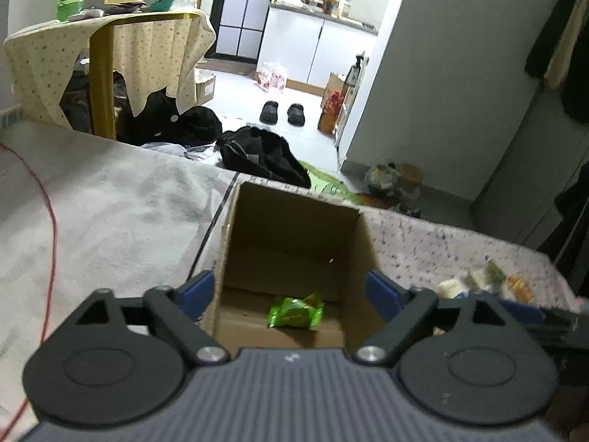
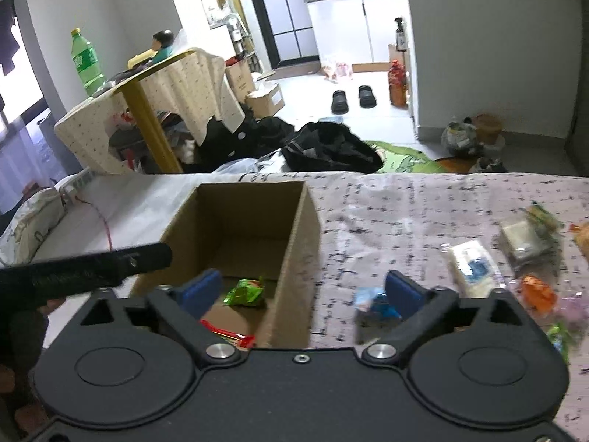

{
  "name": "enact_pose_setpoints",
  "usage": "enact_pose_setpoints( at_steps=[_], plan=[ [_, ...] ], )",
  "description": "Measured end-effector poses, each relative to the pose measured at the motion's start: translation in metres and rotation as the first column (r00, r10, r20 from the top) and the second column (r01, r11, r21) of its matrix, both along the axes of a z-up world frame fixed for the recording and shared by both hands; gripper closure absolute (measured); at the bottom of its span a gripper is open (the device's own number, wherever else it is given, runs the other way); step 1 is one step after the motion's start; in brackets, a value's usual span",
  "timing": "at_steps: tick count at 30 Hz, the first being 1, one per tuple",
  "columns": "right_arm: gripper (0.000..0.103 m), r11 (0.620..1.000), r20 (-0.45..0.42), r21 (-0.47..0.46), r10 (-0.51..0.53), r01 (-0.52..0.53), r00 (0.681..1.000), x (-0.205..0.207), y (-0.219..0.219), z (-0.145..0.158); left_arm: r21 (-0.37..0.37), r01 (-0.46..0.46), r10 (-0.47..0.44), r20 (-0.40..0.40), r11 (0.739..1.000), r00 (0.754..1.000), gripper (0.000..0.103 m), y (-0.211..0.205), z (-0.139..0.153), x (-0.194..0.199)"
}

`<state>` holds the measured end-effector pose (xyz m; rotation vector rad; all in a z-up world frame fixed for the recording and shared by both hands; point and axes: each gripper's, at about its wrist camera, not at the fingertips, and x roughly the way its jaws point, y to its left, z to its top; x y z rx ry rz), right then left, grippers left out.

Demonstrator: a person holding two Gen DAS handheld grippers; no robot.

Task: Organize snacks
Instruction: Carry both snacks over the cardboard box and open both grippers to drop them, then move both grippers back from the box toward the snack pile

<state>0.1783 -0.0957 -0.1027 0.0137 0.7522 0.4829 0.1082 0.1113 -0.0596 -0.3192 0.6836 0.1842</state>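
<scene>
1. Snacks: the cardboard box, frame centre on the bed, holds a green packet and a red wrapper.
2. Left to do: loose snack pile, right edge, plus a blue packet beside the box.
3. Left gripper and right gripper: jaws spread, empty.
4. Box's right wall sits between the right gripper's fingers, so it's in the way.

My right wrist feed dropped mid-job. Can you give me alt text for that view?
The open right gripper hangs over the near right wall of an open cardboard box holding a green snack packet and a red wrapper. More snacks, including a white packet, lie scattered on the patterned bedspread to the right.
</scene>
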Motion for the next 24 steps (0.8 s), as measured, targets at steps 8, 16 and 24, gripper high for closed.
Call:
enact_pose_setpoints(
  at_steps=[8, 16, 24],
  plan=[
    [0.000, 0.997, 0.050, 0.040, -0.062, 0.060, 0.997, -0.012, -0.037, 0.003, 0.042, -0.003, 0.000, 0.057, 0.999, 0.998, 0.000, -0.021, 0.014, 0.005],
    [0.000, 0.996, 0.052, 0.042, -0.085, 0.083, 0.995, -0.024, -0.078, 0.001, 0.067, 0.091, -0.094, 0.049, 0.994, 0.994, 0.000, -0.052, 0.017, 0.015],
    [0.000, 0.991, 0.051, 0.001, -0.131, 0.131, 0.990, -0.037, -0.124, -0.008, 0.082, 0.208, -0.211, 0.030, 0.975, 0.977, 0.000, -0.085, 0.016, 0.024]
  ],
)
